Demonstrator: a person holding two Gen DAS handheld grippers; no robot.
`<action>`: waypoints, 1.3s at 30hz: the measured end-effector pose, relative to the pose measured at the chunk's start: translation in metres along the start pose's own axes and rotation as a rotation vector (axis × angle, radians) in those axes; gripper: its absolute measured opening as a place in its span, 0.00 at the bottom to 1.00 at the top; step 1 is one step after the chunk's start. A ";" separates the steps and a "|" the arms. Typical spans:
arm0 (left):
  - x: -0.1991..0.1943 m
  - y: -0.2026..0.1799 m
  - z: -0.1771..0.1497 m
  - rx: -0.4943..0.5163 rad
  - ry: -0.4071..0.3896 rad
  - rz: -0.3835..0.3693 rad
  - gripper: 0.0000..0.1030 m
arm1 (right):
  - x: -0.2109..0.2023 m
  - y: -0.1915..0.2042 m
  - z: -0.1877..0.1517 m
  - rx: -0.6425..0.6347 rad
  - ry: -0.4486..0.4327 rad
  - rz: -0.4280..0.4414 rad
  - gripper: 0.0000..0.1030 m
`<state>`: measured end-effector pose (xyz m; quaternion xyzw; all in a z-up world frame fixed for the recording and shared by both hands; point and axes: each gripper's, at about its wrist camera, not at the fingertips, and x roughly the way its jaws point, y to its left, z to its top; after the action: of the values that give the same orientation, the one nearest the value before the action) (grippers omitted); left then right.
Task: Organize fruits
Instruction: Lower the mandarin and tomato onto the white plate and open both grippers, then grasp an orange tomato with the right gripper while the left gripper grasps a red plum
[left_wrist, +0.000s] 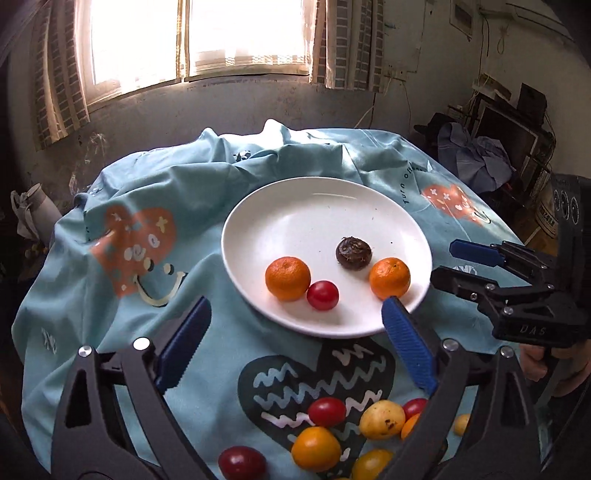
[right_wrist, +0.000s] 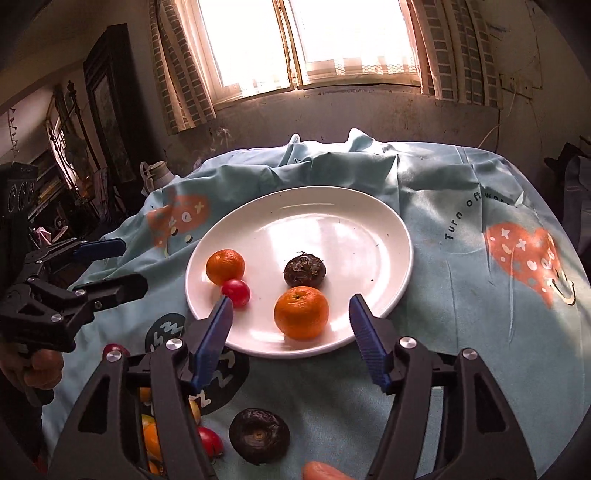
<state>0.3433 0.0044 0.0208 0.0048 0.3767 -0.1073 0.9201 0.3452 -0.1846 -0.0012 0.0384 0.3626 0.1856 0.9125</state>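
Observation:
A white plate (left_wrist: 325, 210) (right_wrist: 314, 221) on the light blue cloth holds two mandarins (left_wrist: 288, 278) (left_wrist: 389, 277), a red cherry tomato (left_wrist: 323, 295) and a dark brown water chestnut (left_wrist: 353, 253). My left gripper (left_wrist: 296, 303) hovers open over the plate's near rim with nothing between its blue pads. My right gripper (right_wrist: 290, 301) is open too. It frames the nearer mandarin (right_wrist: 301, 312) from above, pads well apart from it. Each gripper shows in the other's view, the left gripper (right_wrist: 135, 266) and the right gripper (left_wrist: 447, 260).
Loose fruit lies on the cloth near me: red tomatoes (left_wrist: 327, 411), orange-yellow tomatoes (left_wrist: 316, 448), a pale yellow fruit (left_wrist: 382, 419) and a second dark chestnut (right_wrist: 258, 439). The cloth bunches in folds (left_wrist: 288, 147) behind the plate. Clutter stands beyond the table's edges.

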 end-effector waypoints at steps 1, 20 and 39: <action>-0.009 0.007 -0.009 -0.032 -0.002 -0.003 0.93 | -0.007 0.002 -0.004 0.004 -0.007 0.000 0.64; -0.049 0.053 -0.103 -0.203 -0.033 0.076 0.93 | -0.027 0.085 -0.083 -0.183 0.072 0.133 0.62; -0.044 0.047 -0.106 -0.156 0.005 0.060 0.92 | -0.019 0.089 -0.090 -0.216 0.076 0.103 0.33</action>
<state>0.2486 0.0687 -0.0278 -0.0555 0.3859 -0.0497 0.9195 0.2438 -0.1143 -0.0372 -0.0486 0.3724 0.2717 0.8861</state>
